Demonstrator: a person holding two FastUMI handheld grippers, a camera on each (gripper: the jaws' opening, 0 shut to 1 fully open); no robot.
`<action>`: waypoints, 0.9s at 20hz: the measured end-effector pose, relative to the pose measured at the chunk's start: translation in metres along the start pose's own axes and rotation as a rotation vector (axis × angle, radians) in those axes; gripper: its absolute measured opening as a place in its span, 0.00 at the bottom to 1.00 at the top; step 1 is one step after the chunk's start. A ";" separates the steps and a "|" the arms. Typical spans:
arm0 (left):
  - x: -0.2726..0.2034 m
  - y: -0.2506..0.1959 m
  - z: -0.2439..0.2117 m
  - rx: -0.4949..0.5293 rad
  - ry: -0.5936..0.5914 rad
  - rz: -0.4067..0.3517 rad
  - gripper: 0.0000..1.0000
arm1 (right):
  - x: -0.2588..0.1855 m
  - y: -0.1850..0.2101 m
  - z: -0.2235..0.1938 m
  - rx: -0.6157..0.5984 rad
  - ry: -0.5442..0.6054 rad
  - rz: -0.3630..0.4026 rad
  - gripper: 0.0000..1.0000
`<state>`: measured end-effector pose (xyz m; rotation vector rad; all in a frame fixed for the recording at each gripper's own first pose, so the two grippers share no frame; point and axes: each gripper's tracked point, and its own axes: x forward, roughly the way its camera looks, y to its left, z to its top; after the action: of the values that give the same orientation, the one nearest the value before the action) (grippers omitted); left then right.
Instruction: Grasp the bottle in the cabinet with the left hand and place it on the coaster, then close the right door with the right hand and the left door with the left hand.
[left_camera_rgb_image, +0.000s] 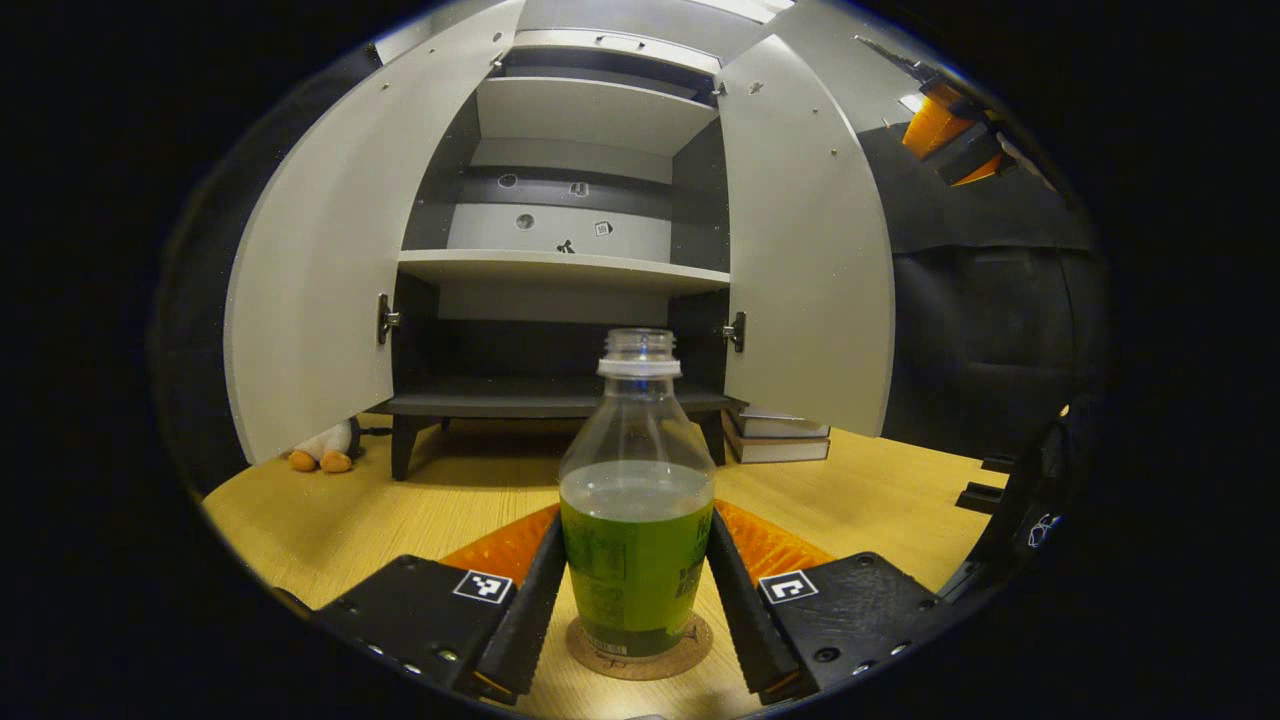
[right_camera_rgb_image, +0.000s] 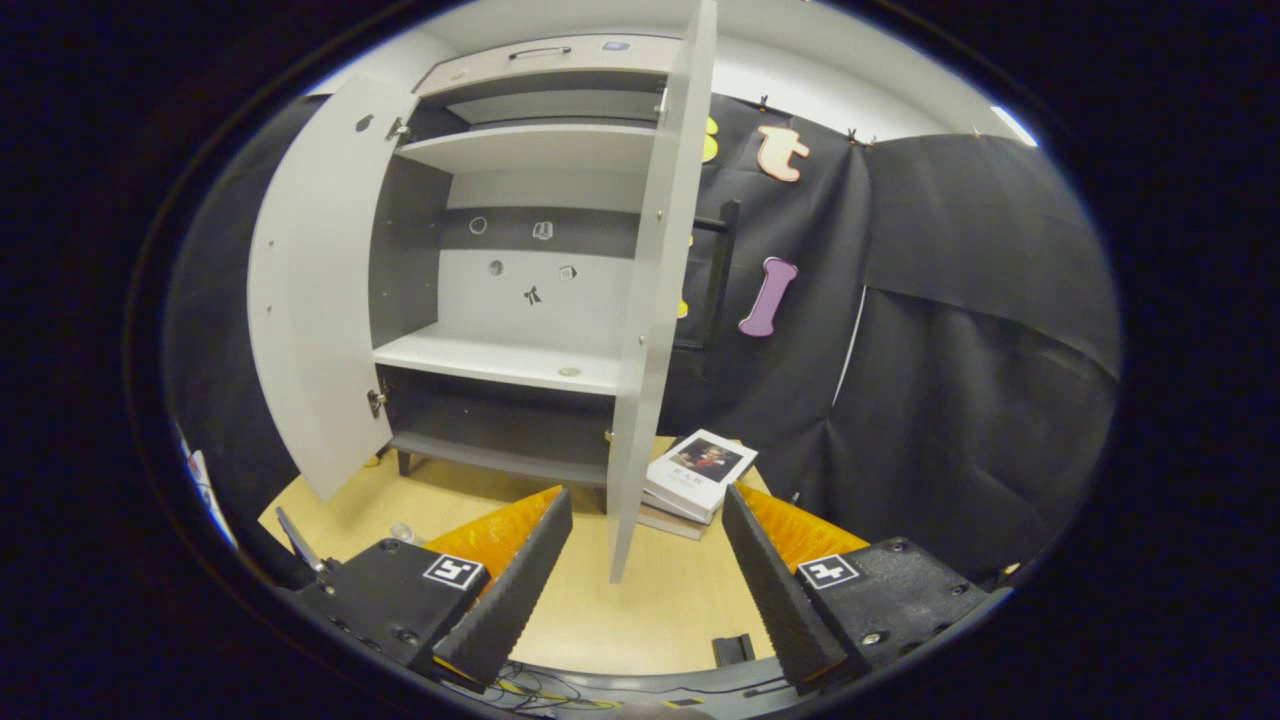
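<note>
With both cabinet doors swung wide, the clear plastic bottle (left_camera_rgb_image: 636, 500), capless and roughly half full of green liquid, stands upright on the round cork coaster (left_camera_rgb_image: 640, 648) down on the pale wooden tabletop (left_camera_rgb_image: 880, 490). Look at the left gripper (left_camera_rgb_image: 637, 590): its 2 fingers sit either side of the bottle's lower body, edges right up against it, though whether they are actually pressing or have just let go I cannot tell from this angle. The bottle itself is plumb, its base centred on the coaster.

Behind it stands the grey-and-white cabinet (left_camera_rgb_image: 560, 260) on short dark legs, shelves bare apart from small stickers on the back panel. Its left door (left_camera_rgb_image: 320, 270) and right door (left_camera_rgb_image: 810, 250) both hang open, hinges showing on their inner edges. A small stack of 2 books (left_camera_rgb_image: 780, 436) lies on the table just beside the cabinet's right foot, and a plush toy with orange feet (left_camera_rgb_image: 322, 450) sits near the left door's lower corner.

Over in the right gripper view, the right gripper (right_camera_rgb_image: 640, 570) is spread wide with nothing between its fingers, hovering above the table. That right door (right_camera_rgb_image: 655, 300) is seen edge-on, directly ahead, its bottom corner dropping between the 2 fingers without touching either. The books (right_camera_rgb_image: 700, 470) lie just past it.
</note>
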<state>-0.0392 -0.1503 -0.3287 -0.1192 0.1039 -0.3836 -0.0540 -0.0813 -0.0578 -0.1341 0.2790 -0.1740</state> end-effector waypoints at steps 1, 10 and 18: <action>-0.003 -0.002 -0.002 0.004 -0.002 -0.006 0.73 | -0.001 0.001 -0.001 -0.003 0.002 0.002 0.99; -0.005 0.001 0.008 0.017 0.003 0.012 0.97 | -0.012 0.015 -0.001 -0.010 -0.005 0.027 0.99; -0.017 0.008 0.094 0.033 -0.078 0.092 0.97 | -0.015 0.024 -0.001 0.029 -0.027 0.061 1.00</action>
<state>-0.0402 -0.1272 -0.2355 -0.0960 0.0256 -0.2883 -0.0647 -0.0554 -0.0585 -0.0990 0.2538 -0.1152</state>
